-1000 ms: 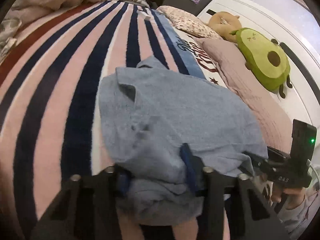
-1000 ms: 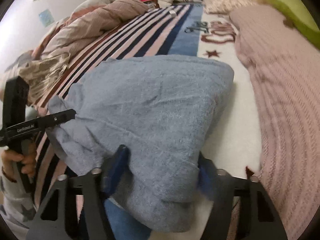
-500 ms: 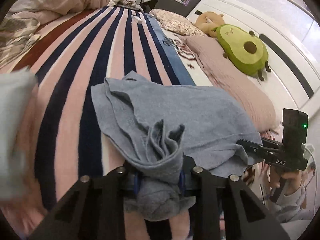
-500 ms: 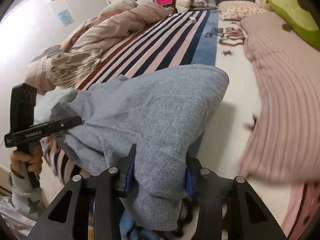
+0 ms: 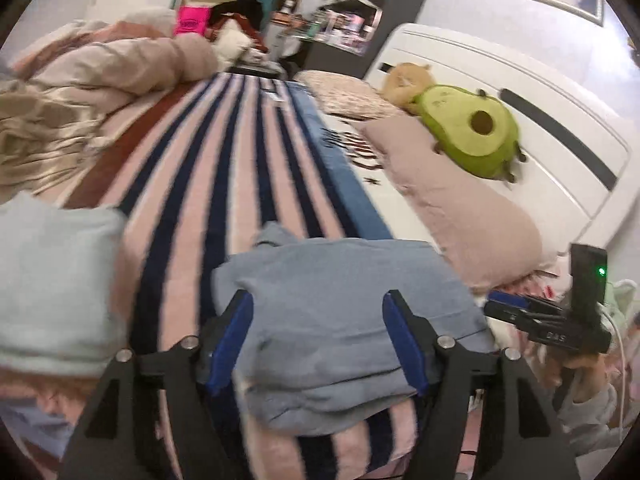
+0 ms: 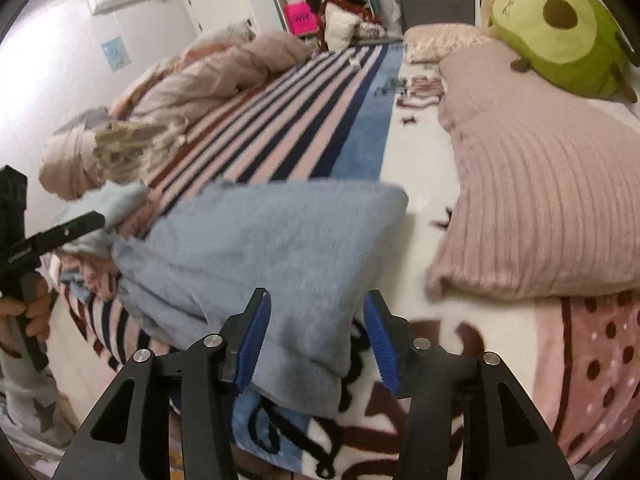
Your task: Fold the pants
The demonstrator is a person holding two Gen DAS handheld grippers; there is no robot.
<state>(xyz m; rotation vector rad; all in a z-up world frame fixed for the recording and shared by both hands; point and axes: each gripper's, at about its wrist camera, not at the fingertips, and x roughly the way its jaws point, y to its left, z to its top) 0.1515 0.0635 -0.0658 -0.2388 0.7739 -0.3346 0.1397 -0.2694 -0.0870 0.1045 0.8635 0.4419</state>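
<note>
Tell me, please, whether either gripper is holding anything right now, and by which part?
Nothing is held. The left gripper and right gripper have just opened; the folded pants lie loose on the bed between the pads.

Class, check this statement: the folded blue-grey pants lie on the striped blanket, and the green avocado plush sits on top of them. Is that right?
Not quite. The pants do lie on the striped blanket, but the avocado plush is not on them: it rests apart, by the white headboard beyond the pink pillow. The left wrist view shows this.
</note>
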